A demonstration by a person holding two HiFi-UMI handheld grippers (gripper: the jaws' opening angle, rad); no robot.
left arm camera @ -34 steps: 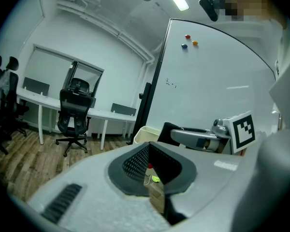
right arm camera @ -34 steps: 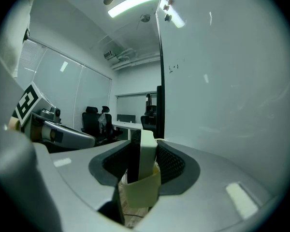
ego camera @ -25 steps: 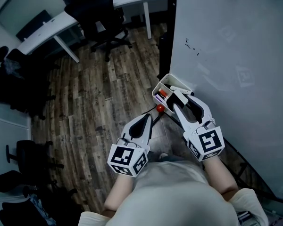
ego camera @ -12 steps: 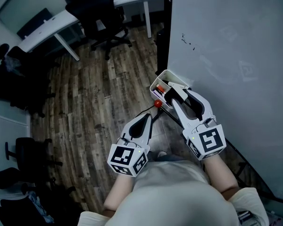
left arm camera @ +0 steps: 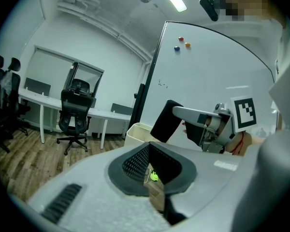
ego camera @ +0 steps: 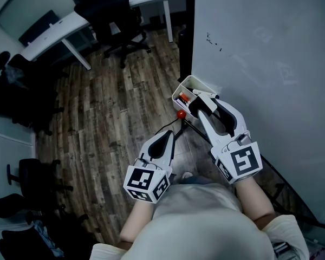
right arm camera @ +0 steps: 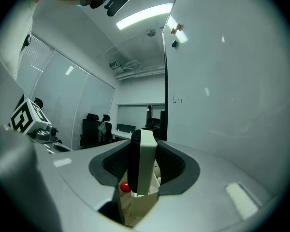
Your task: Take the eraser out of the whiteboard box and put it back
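The eraser [right arm camera: 146, 161], white-backed with black felt, stands on edge between the pads of my right gripper [right arm camera: 144, 164], which is shut on it. It hangs just above the open cream whiteboard box [ego camera: 185, 86], which is fixed to the whiteboard [ego camera: 260, 58]. In the left gripper view the eraser [left arm camera: 166, 122] shows as a dark block at the right gripper's tip, over the box [left arm camera: 137, 131]. My left gripper [ego camera: 166, 138] is lower left of the box, shut and holding nothing. Pens lie inside the box.
A red ball [ego camera: 181, 114] sits on the stand just below the box. The whiteboard's black edge post [ego camera: 188, 31] runs up beside it. Office chairs [ego camera: 116, 20] and white desks [ego camera: 54, 34] stand farther off on the wooden floor.
My right gripper has risen slightly with the eraser, which now sits a bit higher over the box. The left gripper has stayed where it was.
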